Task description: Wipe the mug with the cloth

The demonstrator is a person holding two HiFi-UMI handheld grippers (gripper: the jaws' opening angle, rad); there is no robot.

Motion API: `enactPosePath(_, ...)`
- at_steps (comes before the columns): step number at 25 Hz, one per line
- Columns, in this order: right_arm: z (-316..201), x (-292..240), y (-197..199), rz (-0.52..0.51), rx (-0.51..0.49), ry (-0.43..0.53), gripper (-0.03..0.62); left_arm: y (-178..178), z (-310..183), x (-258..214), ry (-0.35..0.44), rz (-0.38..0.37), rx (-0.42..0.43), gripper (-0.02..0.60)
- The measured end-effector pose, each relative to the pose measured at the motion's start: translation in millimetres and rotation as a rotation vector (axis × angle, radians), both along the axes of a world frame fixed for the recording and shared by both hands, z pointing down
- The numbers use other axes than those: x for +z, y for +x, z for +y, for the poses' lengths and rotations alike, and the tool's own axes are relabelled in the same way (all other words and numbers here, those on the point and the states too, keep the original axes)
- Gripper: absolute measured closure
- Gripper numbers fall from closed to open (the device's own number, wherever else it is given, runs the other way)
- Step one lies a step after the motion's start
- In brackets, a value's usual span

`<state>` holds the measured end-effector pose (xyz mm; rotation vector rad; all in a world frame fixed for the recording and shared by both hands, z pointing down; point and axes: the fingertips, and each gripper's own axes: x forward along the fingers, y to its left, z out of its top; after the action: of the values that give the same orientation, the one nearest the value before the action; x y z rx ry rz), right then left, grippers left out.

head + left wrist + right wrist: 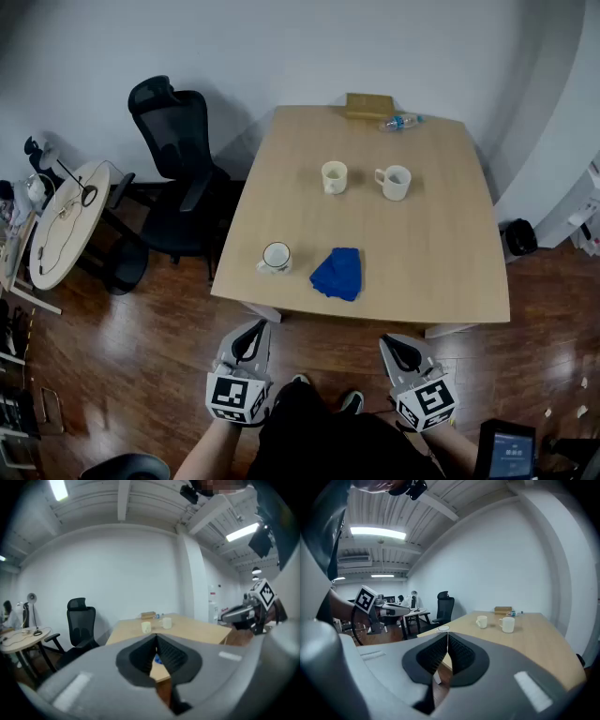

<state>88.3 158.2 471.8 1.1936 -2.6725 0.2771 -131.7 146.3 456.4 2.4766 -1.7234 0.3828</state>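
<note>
- A blue cloth [338, 273], soft and crumpled into a rough square, lies on the pale wood-grain table [441, 262], close to its front edge and left of centre.
- Just left of the cloth, on the same front edge, stands a rimmed mug [276, 257]: white, round, dark-lipped, upright, its handle turned left.
- Toward the middle of the table, well apart from the cloth, a cream mug [334, 176] and a white mug [395, 182] stand side by side, upright.
- Off the table's front edge, over dark plank flooring, the left gripper [255, 326] and the right gripper [396, 342] have grey shells and ribbed black pads, and both have their jaws pressed together on nothing.
- A black mesh office chair [173, 159] sits off the table's left side.
</note>
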Motion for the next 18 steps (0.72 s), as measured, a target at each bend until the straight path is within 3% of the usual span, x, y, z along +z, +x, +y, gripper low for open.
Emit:
enactPosePath(4,-29,14,0,0.006,0.006,-0.043,0.586,-27,-45,43,-0.101,-0.058,0.027,0.577)
enactPosePath(7,-58,24,-8,0.025,0.008,-0.064,0.58,-51,-85,81,-0.179,-0.095,0.062,0.46)
enactPosePath(10,-89,37,-18,0.059,0.019,-0.105,0.571,-79,-124,121,-0.238,-0.173,0.102,0.437)
enactPosePath(15,-135,76,-40,0.146,0.014,-0.223,0.523,-86,-164,169,-0.32,-0.269,0.319,0.408)
enactPosePath(18,-159,98,-48,0.177,0.031,-0.285,0.505,-80,-176,188,-0.35,-0.289,0.422,0.408)
